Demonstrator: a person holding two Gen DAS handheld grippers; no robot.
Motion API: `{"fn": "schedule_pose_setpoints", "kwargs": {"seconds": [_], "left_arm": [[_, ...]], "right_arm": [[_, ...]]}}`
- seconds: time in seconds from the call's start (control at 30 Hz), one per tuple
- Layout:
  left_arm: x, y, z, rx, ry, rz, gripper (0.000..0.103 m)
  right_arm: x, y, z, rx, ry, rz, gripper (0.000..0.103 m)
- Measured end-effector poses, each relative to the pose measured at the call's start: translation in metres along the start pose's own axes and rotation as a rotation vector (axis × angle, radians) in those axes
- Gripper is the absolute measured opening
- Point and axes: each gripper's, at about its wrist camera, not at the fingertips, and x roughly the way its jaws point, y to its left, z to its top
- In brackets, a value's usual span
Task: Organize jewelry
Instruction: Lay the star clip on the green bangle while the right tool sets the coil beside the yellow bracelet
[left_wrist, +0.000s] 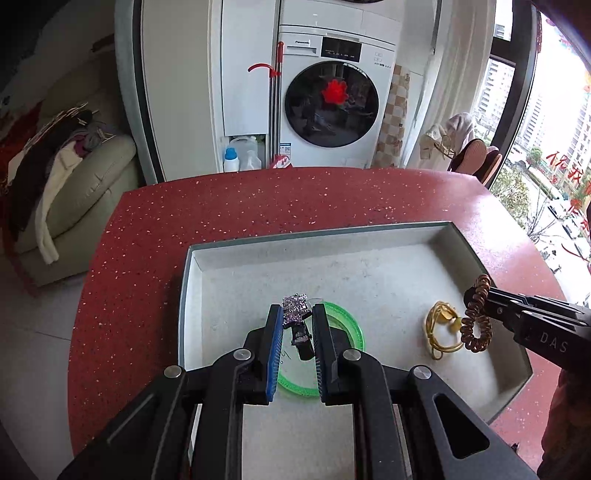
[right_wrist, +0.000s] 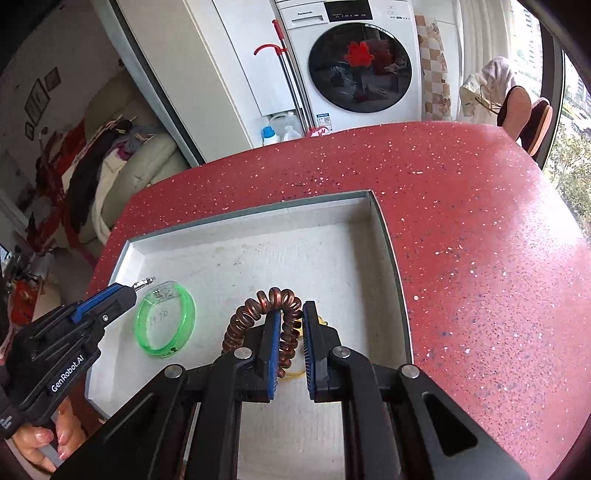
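A shallow white tray (left_wrist: 258, 251) sits on the red speckled table (left_wrist: 221, 206). My left gripper (left_wrist: 297, 314) is shut on a sparkly purple hair clip (left_wrist: 294, 308) and holds it over a green bangle (left_wrist: 347, 317) lying in the tray. My right gripper (right_wrist: 291, 314) is shut on a brown spiral hair tie (right_wrist: 258, 306) and holds it above a yellow cord loop (left_wrist: 439, 328) at the tray's right. The right gripper also shows in the left wrist view (left_wrist: 476, 299), the left gripper (right_wrist: 138, 286) and the bangle (right_wrist: 166, 317) in the right wrist view.
The tray's rim (right_wrist: 391, 251) stands above its floor. The table's far edge (left_wrist: 295, 171) drops off toward a washing machine (left_wrist: 332, 96). A sofa with clothes (left_wrist: 66, 177) stands left of the table. Chairs (right_wrist: 524, 114) stand at the back right.
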Motion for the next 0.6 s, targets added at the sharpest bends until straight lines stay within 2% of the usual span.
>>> {"fn": "schedule_pose_setpoints", "kwargs": {"seconds": [0.4,0.43,0.5,0.53,0.57,0.6], "left_arm": [[0.022,-0.010,-0.010,0.062,0.015,0.068,0.035],[0.022,-0.011,-0.010,0.066,0.015,0.074,0.035],[0.021,-0.013,-0.010,0.079,0.012,0.087,0.035],[0.020,-0.014,-0.010,0.083,0.010,0.091,0.035],[0.019,-0.015,-0.010,0.087,0.009,0.095,0.035],[0.018,-0.015,-0.010,0.089,0.009,0.098,0.035]], "right_arm": [[0.016,0.003,-0.004,-0.065,0.017,-0.066,0.015],[0.016,0.005,-0.004,-0.076,0.018,-0.076,0.018],[0.016,0.006,-0.004,-0.079,0.025,-0.083,0.038],[0.014,0.007,-0.005,-0.073,0.020,-0.088,0.056],[0.012,0.006,-0.004,-0.068,0.009,-0.091,0.063],[0.008,0.006,-0.004,-0.065,-0.001,-0.088,0.063]]}}
